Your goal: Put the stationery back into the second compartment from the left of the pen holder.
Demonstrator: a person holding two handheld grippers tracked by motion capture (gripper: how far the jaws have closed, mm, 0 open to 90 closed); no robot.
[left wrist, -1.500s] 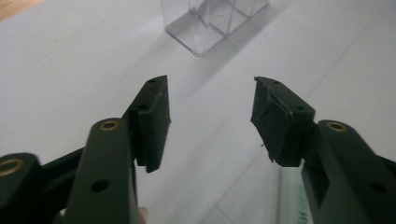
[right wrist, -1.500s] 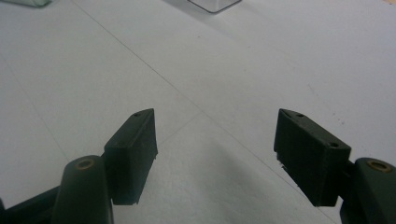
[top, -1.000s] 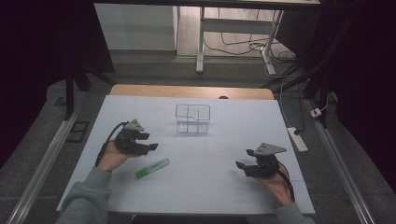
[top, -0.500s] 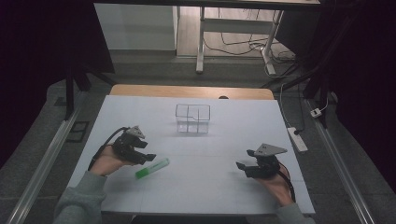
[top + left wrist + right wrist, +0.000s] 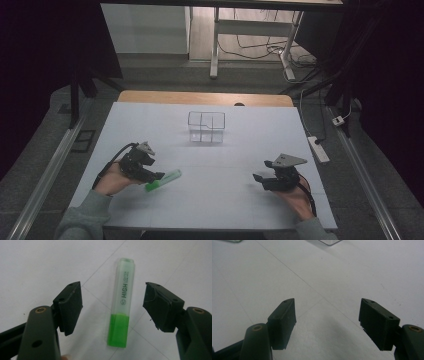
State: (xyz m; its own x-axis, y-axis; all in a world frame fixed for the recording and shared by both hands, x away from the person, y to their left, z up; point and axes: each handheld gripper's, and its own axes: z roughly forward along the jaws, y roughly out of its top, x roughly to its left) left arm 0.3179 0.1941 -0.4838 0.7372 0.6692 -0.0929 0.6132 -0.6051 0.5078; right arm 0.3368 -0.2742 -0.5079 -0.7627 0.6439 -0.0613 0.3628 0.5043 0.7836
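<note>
Lying flat on the white table point(image 5: 210, 200), a green highlighter point(image 5: 122, 305) printed "HIGH" sits between the spread jaws of the left gripper point(image 5: 156, 175), neither jaw touching it; its clear cap points away from the hand. Farther back, mid-table, stands a clear divided organiser box point(image 5: 206, 126), well apart from both hands. At the right, the right gripper point(image 5: 260, 178) hovers with jaws spread wide over bare table

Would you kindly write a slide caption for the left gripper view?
Open left gripper straddling a green highlighter lying flat on the white table.
</note>
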